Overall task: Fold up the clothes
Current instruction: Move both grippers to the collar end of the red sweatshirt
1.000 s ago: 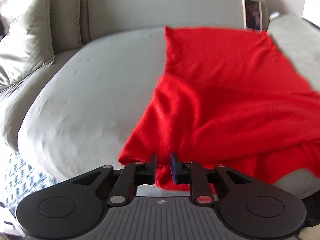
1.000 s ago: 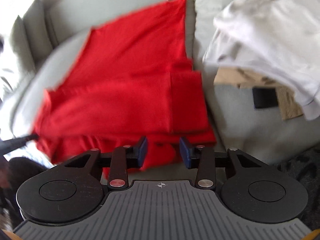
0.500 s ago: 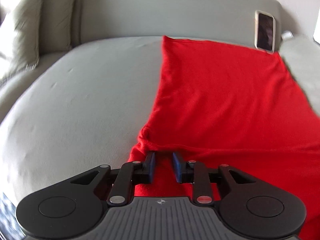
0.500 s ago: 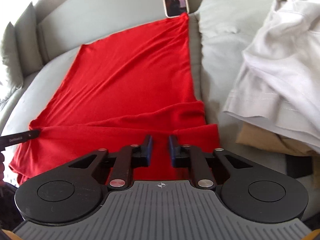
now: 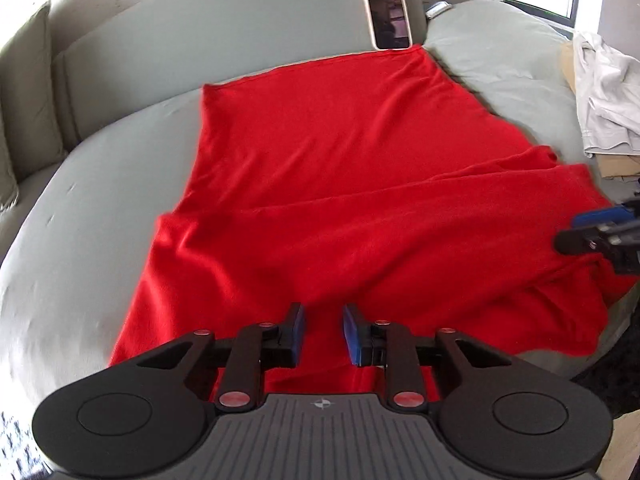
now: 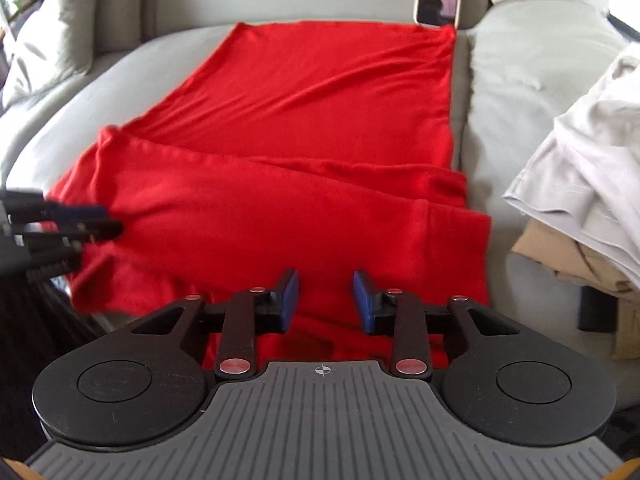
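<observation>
A red garment [image 5: 340,152] lies spread on the grey sofa seat [image 5: 100,168], its near part doubled over in a loose fold. My left gripper [image 5: 323,330] stands open just above the near left edge of the cloth, with nothing pinched between its blue pads. In the right wrist view the same red garment [image 6: 320,92] reaches back to the sofa's backrest. My right gripper [image 6: 325,300] is open over its near right edge. Each gripper shows in the other's view: the right gripper [image 5: 576,228] at the right edge, the left gripper [image 6: 108,221] at the left edge.
A phone [image 5: 387,16] leans on the backrest behind the garment's far corner. A pile of white clothes [image 6: 592,152] on a tan garment [image 6: 572,256] sits on the right seat. Grey cushions [image 5: 24,92] stand at the far left. Bare seat lies left of the cloth.
Both grippers carried the near edge of the red garment forward into a fold, then opened and let go. They have drawn back toward the sofa's front edge.
</observation>
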The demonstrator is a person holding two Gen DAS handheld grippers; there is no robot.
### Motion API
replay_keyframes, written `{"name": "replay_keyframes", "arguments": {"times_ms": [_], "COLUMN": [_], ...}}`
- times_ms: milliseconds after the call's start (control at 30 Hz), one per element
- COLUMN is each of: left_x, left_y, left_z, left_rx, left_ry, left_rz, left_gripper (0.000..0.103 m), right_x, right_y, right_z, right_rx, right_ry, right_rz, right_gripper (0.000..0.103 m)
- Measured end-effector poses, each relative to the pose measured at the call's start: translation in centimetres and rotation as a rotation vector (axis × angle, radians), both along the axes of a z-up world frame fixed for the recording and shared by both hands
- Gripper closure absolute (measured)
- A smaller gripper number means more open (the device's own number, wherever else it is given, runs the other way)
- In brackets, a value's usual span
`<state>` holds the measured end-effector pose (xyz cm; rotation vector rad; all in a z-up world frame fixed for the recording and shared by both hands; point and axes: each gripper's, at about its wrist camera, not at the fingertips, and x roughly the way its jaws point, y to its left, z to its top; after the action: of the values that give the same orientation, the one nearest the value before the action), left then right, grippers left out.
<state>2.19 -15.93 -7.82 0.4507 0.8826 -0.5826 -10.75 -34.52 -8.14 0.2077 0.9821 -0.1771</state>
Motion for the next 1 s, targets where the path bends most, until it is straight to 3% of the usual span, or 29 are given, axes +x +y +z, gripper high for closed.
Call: {"name": "replay_keyframes", "arguments": {"times_ms": [133,400,600,800,1000], "left_x": [-0.1,1.8,6.0,12.8,19.9], "left_y": [1.6,3.5,2.1,0.9,-2.2], "left_z": [2.0,10.1,14.1,14.3,10.3], "left_rx": [0.037,-0.23,-0.297,-0.319,-0.218], "left_ry": [0.008,-0.117,-0.203,-0.167,-0.119], "left_rz": [0.033,0.1,0.101,0.145,0.208], "left_gripper": [0.077,0.069,0.058,0.054,0.054], "right_x": [-1.9,-2.0,0.7,5.7,12.8], "right_y": [-1.3,-2.6,-4.1,-7.1,-11.4], "right_z": [2.5,11.2,16.1,16.4,12.2], "right_rx": [0.088,0.212,0.198,0.181,0.182], "right_ry": [0.013,-0.204,-0.317,-0.316,-0.252], "right_rz": [-0.034,-0.026,-0.047,-0.118,-0.197], "right_gripper": [0.066,0.06,0.056,0.052,0.052]}}
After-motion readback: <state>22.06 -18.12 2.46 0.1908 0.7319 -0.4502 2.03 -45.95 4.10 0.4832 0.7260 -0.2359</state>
